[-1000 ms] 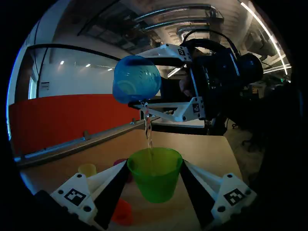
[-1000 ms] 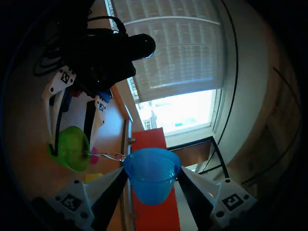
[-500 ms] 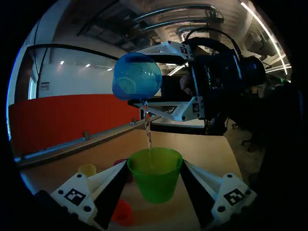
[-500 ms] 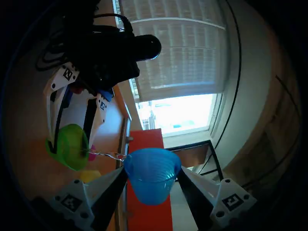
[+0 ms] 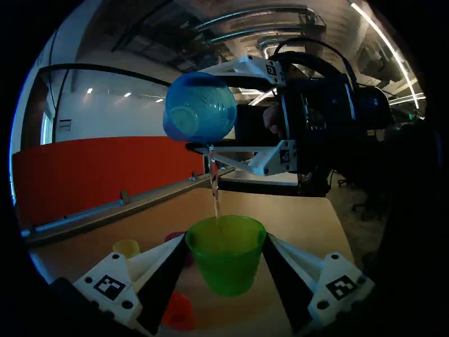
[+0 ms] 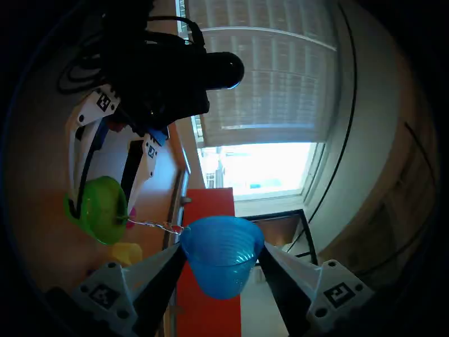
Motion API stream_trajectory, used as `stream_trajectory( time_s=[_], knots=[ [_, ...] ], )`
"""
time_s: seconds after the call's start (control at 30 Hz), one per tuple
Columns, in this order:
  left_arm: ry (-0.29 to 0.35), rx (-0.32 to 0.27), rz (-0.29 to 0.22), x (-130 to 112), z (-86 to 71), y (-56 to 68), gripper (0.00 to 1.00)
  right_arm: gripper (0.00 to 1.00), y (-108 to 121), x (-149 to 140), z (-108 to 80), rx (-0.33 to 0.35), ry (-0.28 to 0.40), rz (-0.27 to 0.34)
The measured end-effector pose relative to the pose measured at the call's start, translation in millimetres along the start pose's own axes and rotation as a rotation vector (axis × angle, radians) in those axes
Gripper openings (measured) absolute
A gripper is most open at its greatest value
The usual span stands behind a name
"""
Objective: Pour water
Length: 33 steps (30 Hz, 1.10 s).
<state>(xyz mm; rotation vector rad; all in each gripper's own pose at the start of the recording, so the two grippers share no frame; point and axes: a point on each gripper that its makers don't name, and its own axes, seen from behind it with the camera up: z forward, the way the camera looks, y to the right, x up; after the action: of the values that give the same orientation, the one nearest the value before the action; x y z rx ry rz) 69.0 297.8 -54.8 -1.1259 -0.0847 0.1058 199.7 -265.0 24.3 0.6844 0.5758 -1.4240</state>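
Observation:
My left gripper is shut on a green cup, held upright just above the wooden table. Above it the right gripper grips a blue cup tipped onto its side, and a thin stream of water falls from its rim into the green cup. In the right gripper view, my right gripper is shut on the blue cup, the stream of water runs to the green cup, and the left gripper holds that cup.
Small yellow, pink and red cups stand on the table beside the green cup. An orange partition with a metal rail runs along the table's far edge. A bright window with blinds lies beyond.
The blue cup has tipped a little further and risen slightly. Water keeps streaming into the green cup, which has stayed in place.

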Motion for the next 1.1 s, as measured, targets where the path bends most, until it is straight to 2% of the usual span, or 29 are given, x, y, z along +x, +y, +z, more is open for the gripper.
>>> stream_trajectory(
  time_s=[0.67, 1.1],
  knots=[
    [0.01, 0.004, -0.002, 3.9, 0.4, -2.3, 0.89, 0.9, 4.1, 3.0, -1.8, -0.013, 0.003, -0.084],
    [0.012, 0.01, -0.002, 4.7, -0.9, -4.4, 0.89, 0.9, 2.3, 7.3, -1.4, -0.011, 0.006, -0.091]
  ],
)
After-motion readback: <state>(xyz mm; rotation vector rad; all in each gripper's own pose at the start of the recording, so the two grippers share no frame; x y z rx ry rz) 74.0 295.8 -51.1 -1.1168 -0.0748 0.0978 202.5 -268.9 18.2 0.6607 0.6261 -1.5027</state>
